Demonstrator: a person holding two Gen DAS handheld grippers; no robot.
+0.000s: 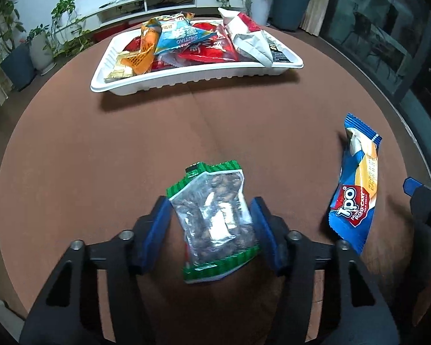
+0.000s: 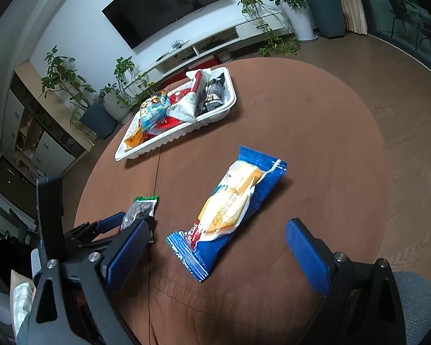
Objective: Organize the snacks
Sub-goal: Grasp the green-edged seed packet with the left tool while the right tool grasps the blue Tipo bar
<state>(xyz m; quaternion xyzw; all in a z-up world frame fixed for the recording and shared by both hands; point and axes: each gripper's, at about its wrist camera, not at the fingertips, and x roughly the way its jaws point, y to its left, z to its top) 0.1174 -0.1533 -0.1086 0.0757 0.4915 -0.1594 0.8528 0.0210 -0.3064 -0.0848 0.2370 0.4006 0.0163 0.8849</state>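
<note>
A green-edged clear packet of dark nuts sits between the pads of my left gripper, which touch both its sides; it also shows in the right wrist view. A blue Tipo roll-cake packet lies on the brown table to the right. In the right wrist view it lies just ahead of my right gripper, which is wide open and empty. A white tray at the far side holds several snack packets; the tray also shows in the right wrist view.
The round brown table ends close behind the tray and to the right. My right gripper's tip shows at the right edge of the left wrist view. Potted plants and a TV cabinet stand beyond the table.
</note>
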